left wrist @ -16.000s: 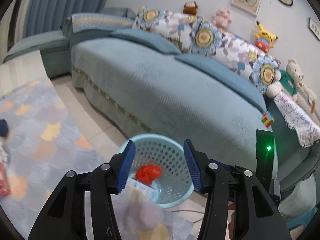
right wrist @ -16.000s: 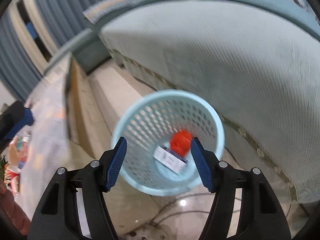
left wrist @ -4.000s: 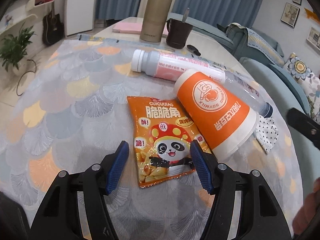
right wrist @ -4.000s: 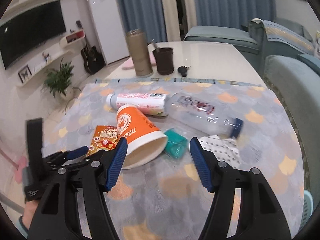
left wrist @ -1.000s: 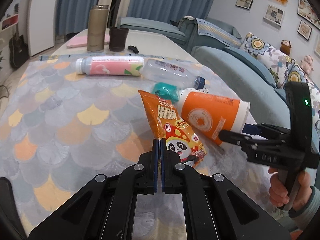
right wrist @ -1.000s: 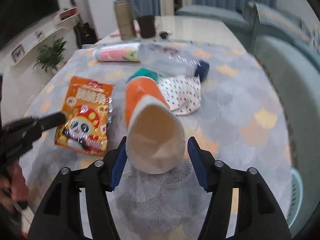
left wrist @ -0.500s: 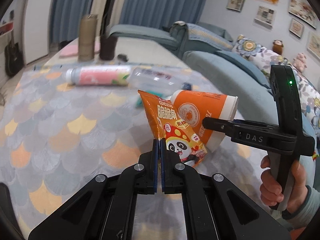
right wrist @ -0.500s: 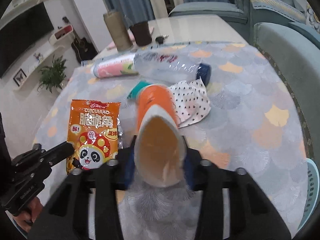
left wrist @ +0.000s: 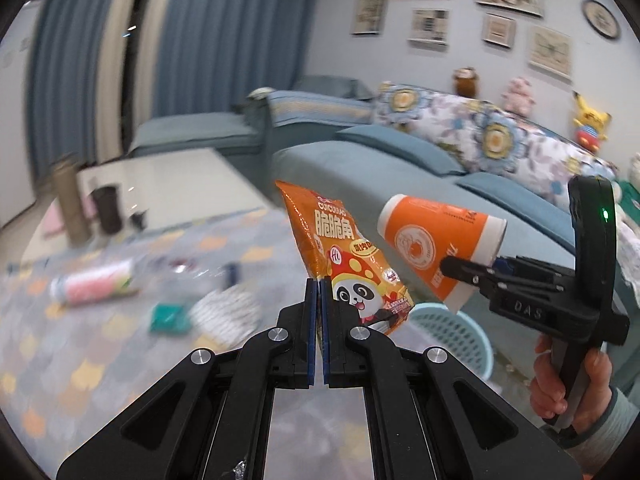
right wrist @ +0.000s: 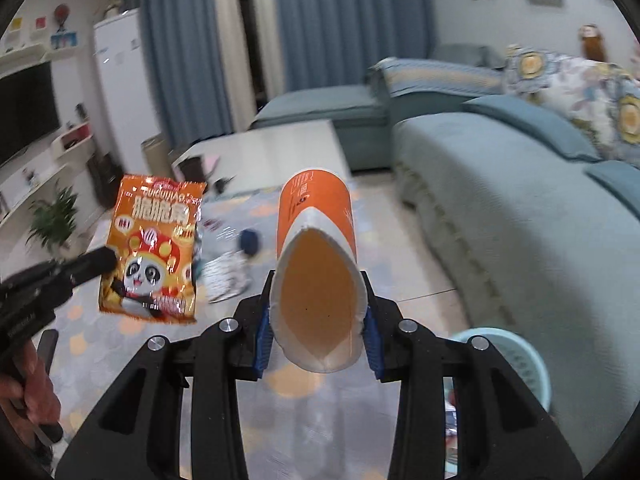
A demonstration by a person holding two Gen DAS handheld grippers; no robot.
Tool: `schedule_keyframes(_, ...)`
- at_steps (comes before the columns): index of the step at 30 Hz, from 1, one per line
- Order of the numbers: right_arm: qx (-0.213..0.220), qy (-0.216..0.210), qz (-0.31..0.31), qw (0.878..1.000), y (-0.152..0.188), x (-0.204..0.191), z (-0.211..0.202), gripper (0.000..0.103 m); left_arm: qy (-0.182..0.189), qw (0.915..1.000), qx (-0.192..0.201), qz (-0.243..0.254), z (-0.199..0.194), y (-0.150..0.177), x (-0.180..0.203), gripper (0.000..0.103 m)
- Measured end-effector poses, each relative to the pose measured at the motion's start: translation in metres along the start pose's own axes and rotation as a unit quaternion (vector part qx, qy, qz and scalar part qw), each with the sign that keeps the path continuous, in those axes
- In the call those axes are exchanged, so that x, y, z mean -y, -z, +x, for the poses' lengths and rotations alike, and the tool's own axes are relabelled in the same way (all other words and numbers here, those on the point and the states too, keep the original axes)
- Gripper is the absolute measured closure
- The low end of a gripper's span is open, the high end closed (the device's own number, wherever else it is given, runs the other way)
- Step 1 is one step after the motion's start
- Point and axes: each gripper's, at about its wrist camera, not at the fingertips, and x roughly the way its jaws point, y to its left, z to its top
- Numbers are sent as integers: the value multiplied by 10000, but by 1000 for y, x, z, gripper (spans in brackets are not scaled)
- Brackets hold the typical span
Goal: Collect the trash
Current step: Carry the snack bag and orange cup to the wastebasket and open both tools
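My left gripper (left wrist: 319,292) is shut on the bottom edge of an orange panda snack bag (left wrist: 344,256) and holds it in the air above the table; the bag also shows in the right wrist view (right wrist: 154,248). My right gripper (right wrist: 318,324) is shut on the squeezed rim of an orange paper cup (right wrist: 316,240), open end toward the camera; the cup also shows in the left wrist view (left wrist: 436,240). A light blue perforated trash basket (left wrist: 456,340) stands on the floor below both, at lower right in the right wrist view (right wrist: 516,356).
On the patterned tablecloth (left wrist: 100,340) lie a pink-labelled bottle (left wrist: 96,284), a clear bottle with a blue cap (left wrist: 230,274), a teal item (left wrist: 170,316) and a dotted cloth (left wrist: 228,308). A thermos (left wrist: 70,204) and mug (left wrist: 108,208) stand at the far end. A blue sofa (right wrist: 520,200) lies to the right.
Both grippers have lifted their loads off the table and swung right toward the sofa. The basket has come into view below them.
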Motion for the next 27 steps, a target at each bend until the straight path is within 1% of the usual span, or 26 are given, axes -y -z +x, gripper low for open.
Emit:
schedule_keyframes(1, 75, 93, 76, 9999, 1, 12, -10, 69, 60, 10000, 7, 57, 2, -3, 8, 103)
schedule_keyframes(4, 217, 315, 326, 9987, 5, 44, -32, 69, 314, 9988, 24, 370, 17, -18, 51, 103)
schedule_keyframes(6, 301, 553, 453, 9970, 10, 67, -44, 69, 438, 9973, 6, 597, 28, -23, 77, 103)
schedule_keyframes(7, 310, 656, 522, 9960, 13, 79, -48, 69, 489, 9963, -5, 709, 33, -24, 87, 103)
schedule_keyframes(8, 310, 725, 582, 9952, 16, 88, -50, 69, 547, 9939, -50, 952, 43, -25, 106, 103)
schedule_keyframes(9, 311, 819, 694, 9937, 20, 102, -53, 69, 570, 9928, -79, 1047, 50, -25, 115, 103)
schedule_keyframes(13, 180, 1114, 1031, 9883, 36, 146, -57, 69, 849, 9886, -320, 1202, 84, -23, 151, 103)
schedule_keyframes(16, 58, 1301, 1260, 9834, 52, 173, -59, 69, 961, 9865, -504, 1227, 107, -17, 167, 103)
schedule_keyframes(17, 8, 1375, 1360, 9811, 59, 183, -59, 66, 1008, 9856, -607, 1212, 118, -11, 174, 103)
schedule_keyframes(18, -115, 1564, 1563, 9752, 67, 197, -57, 66, 1041, 9850, -688, 1192, 126, -6, 177, 103)
schedule_keyframes(20, -291, 1739, 1841, 9670, 85, 218, -57, 66, 1086, 9833, -905, 1143, 145, 8, 184, 103)
schedule_keyframes(22, -414, 1771, 2097, 9607, 101, 232, -55, 66, 1130, 9812, -1077, 1131, 158, 18, 188, 103)
schedule_keyframes(25, -611, 1855, 2307, 9532, 122, 246, -47, 66, 1126, 9766, -1388, 1198, 179, 36, 190, 103)
schedule_keyframes(27, -809, 2043, 2397, 9457, 136, 253, -40, 64, 1134, 9749, -1493, 1204, 186, 41, 190, 103)
